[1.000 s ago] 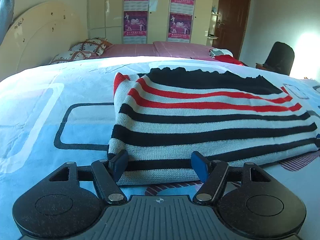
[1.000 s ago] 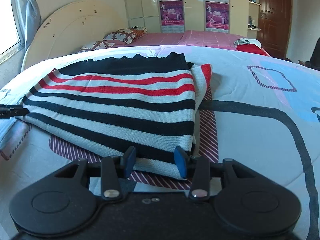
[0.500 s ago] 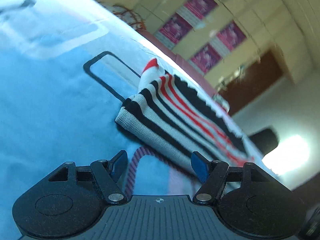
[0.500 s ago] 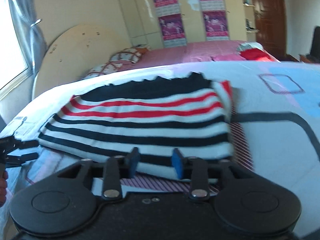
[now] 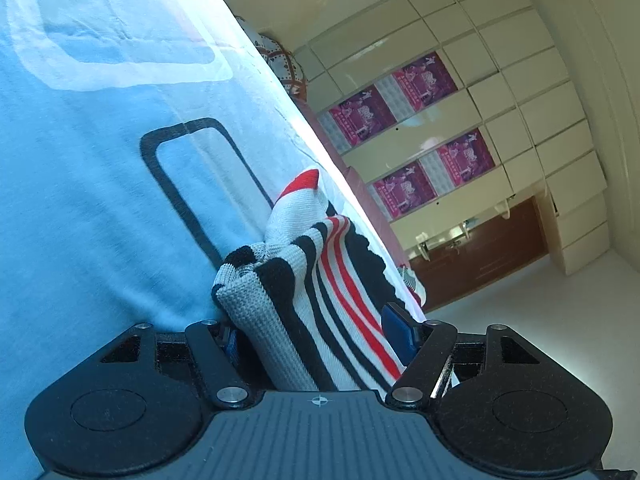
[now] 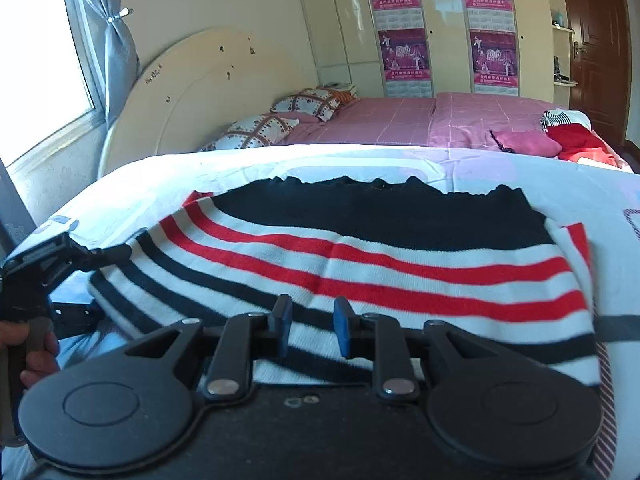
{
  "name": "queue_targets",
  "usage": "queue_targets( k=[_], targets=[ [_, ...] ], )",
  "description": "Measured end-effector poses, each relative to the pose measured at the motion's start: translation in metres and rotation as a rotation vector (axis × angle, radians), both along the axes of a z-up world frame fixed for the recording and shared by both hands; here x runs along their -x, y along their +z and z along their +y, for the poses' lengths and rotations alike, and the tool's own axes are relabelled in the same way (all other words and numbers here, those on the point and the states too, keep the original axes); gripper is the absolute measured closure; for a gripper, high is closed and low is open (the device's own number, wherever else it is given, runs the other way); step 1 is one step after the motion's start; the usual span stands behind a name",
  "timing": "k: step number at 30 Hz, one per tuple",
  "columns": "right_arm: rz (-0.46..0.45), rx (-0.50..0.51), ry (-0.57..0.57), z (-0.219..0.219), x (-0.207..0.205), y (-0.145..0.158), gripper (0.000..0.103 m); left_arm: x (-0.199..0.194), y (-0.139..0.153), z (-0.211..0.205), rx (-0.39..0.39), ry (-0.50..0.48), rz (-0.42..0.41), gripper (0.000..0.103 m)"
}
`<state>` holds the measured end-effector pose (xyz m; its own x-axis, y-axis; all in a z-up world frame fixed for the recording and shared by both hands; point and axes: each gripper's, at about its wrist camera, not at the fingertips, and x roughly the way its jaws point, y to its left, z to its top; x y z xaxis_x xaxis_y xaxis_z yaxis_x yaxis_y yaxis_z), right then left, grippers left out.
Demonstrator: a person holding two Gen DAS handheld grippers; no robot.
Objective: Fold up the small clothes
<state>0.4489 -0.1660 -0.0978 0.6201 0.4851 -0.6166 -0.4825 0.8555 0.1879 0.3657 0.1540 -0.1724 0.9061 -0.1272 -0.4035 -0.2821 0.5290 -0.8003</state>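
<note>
The striped sweater point(image 6: 360, 256) lies folded on the light blue bed sheet point(image 5: 80, 200), and there is no container anywhere in the two views.

The right gripper point(image 6: 309, 330) has its jaws narrow; they have just been closing, and the near edge of the sweater sits between the blue pads point(image 6: 342, 326). I cannot tell if the pads really press the cloth.

The left gripper point(image 5: 316, 338) stands rolled on its side with jaws wide, and a raised corner of the sweater passes between them without a clear pinch.

Only the right wrist view shows the person's hand point(image 6: 32, 354) on the left tool, the pillows point(image 6: 280, 120), the pink bed point(image 6: 420, 120) and the red clothes point(image 6: 580, 144) behind. Only the left wrist view shows the cupboards point(image 5: 520, 100) near the ceiling.
</note>
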Motion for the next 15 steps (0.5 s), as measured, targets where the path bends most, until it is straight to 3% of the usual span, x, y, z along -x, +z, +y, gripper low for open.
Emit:
queue_targets(
  k=[4, 5, 6, 7, 10, 15],
  targets=[
    [0.013, 0.009, -0.016, 0.005, -0.011, -0.008, 0.086, -0.014, 0.000, -0.005, -0.019, 0.005, 0.007, 0.035],
    [0.014, 0.012, -0.017, 0.006, -0.012, -0.010, 0.088, -0.016, 0.000, -0.006, -0.036, 0.014, 0.021, 0.047],
    [0.016, 0.015, -0.014, 0.006, -0.013, -0.012, 0.088, -0.018, -0.001, -0.008, -0.052, 0.024, 0.051, 0.067],
    [0.017, 0.018, -0.010, 0.005, -0.013, -0.015, 0.088, -0.017, -0.006, -0.005, -0.050, 0.041, 0.072, 0.075],
    [0.033, 0.009, -0.016, 0.004, -0.014, -0.020, 0.088, -0.012, -0.016, 0.002, 0.021, 0.052, 0.018, 0.081],
    [0.053, 0.020, -0.011, 0.007, -0.018, -0.028, 0.090, -0.013, -0.020, -0.001, 0.044, 0.063, -0.028, 0.085]
  ],
)
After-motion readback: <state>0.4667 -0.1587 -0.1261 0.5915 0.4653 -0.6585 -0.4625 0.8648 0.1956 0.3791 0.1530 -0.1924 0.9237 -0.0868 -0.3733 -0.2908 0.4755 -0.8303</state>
